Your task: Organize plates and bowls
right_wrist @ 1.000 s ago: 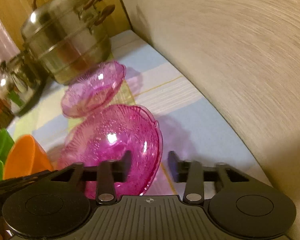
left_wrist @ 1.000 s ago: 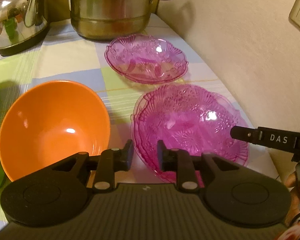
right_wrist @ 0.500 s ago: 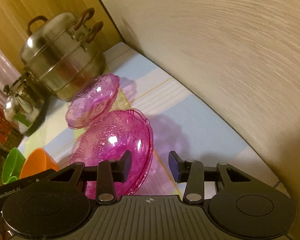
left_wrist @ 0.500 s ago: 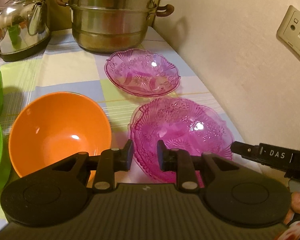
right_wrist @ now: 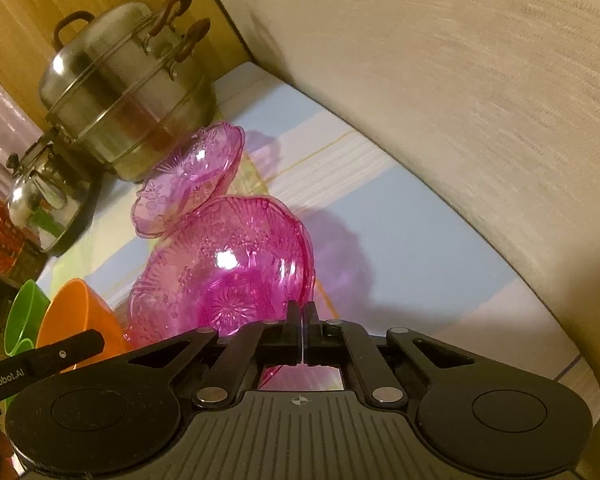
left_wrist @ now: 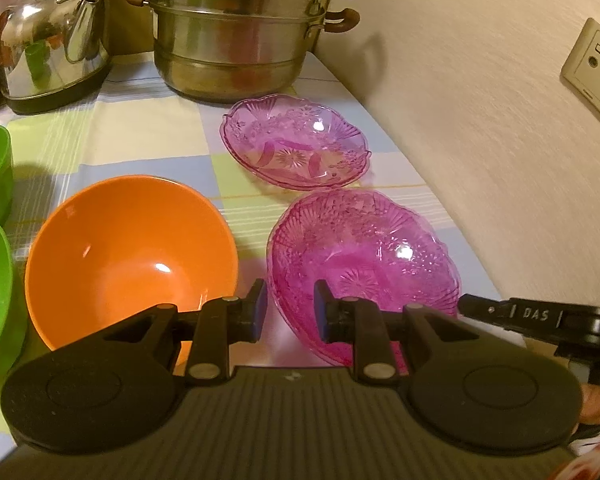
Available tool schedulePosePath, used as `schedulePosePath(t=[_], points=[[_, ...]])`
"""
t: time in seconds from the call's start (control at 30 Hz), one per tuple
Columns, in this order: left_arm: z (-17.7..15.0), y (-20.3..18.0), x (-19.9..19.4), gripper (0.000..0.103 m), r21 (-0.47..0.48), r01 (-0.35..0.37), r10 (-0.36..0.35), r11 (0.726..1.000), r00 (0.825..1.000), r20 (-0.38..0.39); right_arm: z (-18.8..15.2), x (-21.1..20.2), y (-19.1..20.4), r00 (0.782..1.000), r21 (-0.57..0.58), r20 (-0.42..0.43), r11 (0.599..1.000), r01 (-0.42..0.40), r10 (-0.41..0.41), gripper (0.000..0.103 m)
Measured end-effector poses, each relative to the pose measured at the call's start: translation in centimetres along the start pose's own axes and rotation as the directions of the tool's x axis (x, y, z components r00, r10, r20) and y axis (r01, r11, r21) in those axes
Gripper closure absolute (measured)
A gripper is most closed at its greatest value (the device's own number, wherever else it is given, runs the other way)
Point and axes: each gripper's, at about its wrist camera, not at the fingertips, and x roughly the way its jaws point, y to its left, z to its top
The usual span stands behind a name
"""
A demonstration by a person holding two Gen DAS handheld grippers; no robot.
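Pinching the near rim of the dark pink glass dish (right_wrist: 228, 264), right gripper (right_wrist: 302, 336) has its jaws pressed together; left gripper (left_wrist: 286, 308) is spread, holding nothing. Dish sits beside the lighter pink dish (left_wrist: 296, 148). Advise: lift level, nest gently; glass likely slippery.

Both wrist views – close, sharing dishes (left_wrist: 362, 264).
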Motion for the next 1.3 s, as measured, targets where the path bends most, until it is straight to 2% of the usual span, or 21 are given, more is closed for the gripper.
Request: schedulePosePath(t=[0.13, 0.23, 0.27, 0.3, 0.37, 0.63, 0.8, 1.0, 1.3], points=[[0.1, 0.1, -0.3, 0.081, -0.007, 0.000, 0.000, 1.000, 1.000, 0.007, 0.2, -0.6, 0.0, 1.000, 0.007, 0.016, 1.000, 0.020, -0.021, 0.101], [0.2, 0.3, -0.7, 0.081, -0.011, -0.001, 0.001, 1.000, 1.000, 0.011, 0.2, -1.1, 0.4, 0.999, -0.003, 0.024, 1.000, 0.028, -0.028, 0.096], [0.2, 0.3, -0.9, 0.081, -0.012, -0.004, 0.004, 1.000, 1.000, 0.012, 0.2, -1.3, 0.6, 0.999, -0.008, 0.025, 1.000, 0.026, -0.026, 0.088], [0.2, 0.4, -1.1, 0.080, -0.011, -0.008, 0.008, 1.000, 1.000, 0.012, 0.2, -1.5, 0.8, 0.999, -0.014, 0.026, 1.000, 0.025, -0.025, 0.074], [0.2, 0.5, -1.5, 0.080, -0.011, -0.015, 0.015, 1.000, 1.000, 0.011, 0.1, -2.1, 1.3, 0.999, -0.026, 0.034, 0.999, 0.028, -0.028, 0.060], [-0.2, 0.6, -3.6, 0.067, 0.008, -0.065, 0.065, 0.998, 0.998, 0.020, -0.1, -4.5, 4.5, 0.998, -0.139, 0.045, 0.989, 0.053, -0.047, 0.058], [-0.5, 0.7, -5.0, 0.051, 0.014, -0.088, 0.088, 0.996, 0.995, 0.036, -0.3, -6.0, 6.0, 0.998, -0.190, 0.056, 0.980, 0.052, -0.043, 0.058], [-0.7, 0.9, -6.5, 0.038, 0.001, -0.093, 0.093, 0.996, 0.994, 0.051, -0.8, -7.1, 7.3, 0.998, -0.229, 0.049, 0.972, 0.045, -0.035, 0.058], [0.3, 1.5, -7.3, 0.036, -0.015, -0.073, 0.073, 0.997, 0.996, 0.059, -0.4, -7.0, 7.9, 0.999, -0.238, 0.030, 0.970, 0.036, -0.029, 0.054]])
